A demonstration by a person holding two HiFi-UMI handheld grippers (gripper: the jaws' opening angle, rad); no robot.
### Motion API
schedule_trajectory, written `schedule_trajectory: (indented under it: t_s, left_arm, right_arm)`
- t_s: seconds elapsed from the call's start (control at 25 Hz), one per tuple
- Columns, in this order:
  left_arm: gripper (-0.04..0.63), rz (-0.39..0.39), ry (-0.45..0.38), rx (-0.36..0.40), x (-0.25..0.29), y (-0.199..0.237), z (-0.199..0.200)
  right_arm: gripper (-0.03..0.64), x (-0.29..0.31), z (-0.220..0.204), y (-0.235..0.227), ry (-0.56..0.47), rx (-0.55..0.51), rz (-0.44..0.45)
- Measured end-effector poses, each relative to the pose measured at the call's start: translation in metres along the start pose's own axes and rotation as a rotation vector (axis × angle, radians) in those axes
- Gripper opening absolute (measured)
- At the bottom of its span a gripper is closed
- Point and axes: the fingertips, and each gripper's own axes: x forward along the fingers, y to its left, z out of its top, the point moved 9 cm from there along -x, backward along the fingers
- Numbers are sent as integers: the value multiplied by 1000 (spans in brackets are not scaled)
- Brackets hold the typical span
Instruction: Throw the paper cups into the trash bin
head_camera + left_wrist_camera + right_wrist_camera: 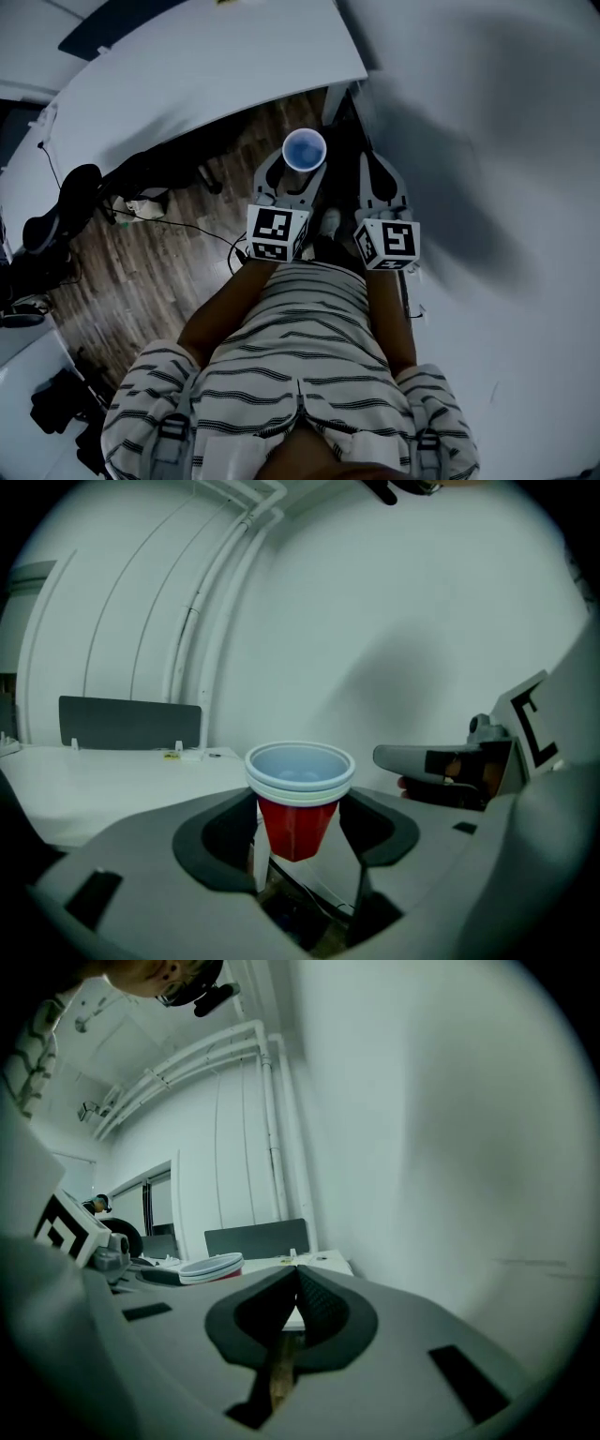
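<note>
The left gripper, jaws set wide, clamps the stacked paper cups by their red body, upright at the centre of the frame. The right gripper beside it is closed and empty. Below lies wooden floor, with a white table at upper left. This looks like the carry step. No trash bin shows, so the next move calls for finding it and then letting go above it.
</note>
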Motion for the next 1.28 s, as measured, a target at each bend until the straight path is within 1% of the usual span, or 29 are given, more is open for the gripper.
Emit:
schedule_trajectory:
  t_s: [0.24,0.52,0.84,1.0,1.12,1.28]
  left_arm:
    - [290,-53,59,-13,16,-9,-24]
    - [290,-93,140,-35,36,-19,-55]
    - [291,-113,226,-44,58,-24,-87]
    - [290,-120,242,-33,74,-28,-101]
    - [290,-126,271,-29,78,-27,-115]
    - [290,-104,310,-69,83,-29,-136]
  right_arm:
    - [9,-10,-23,-12,50,29,-43]
    - [9,-23,-51,-26,113,53,-76]
    - [9,-25,-85,-37,194,91,-95]
    - [9,-20,-102,-49,205,103,-100]
    - [9,-19,-115,-49,222,115,-107]
    - [9,-21,-135,-53,255,127,-116]
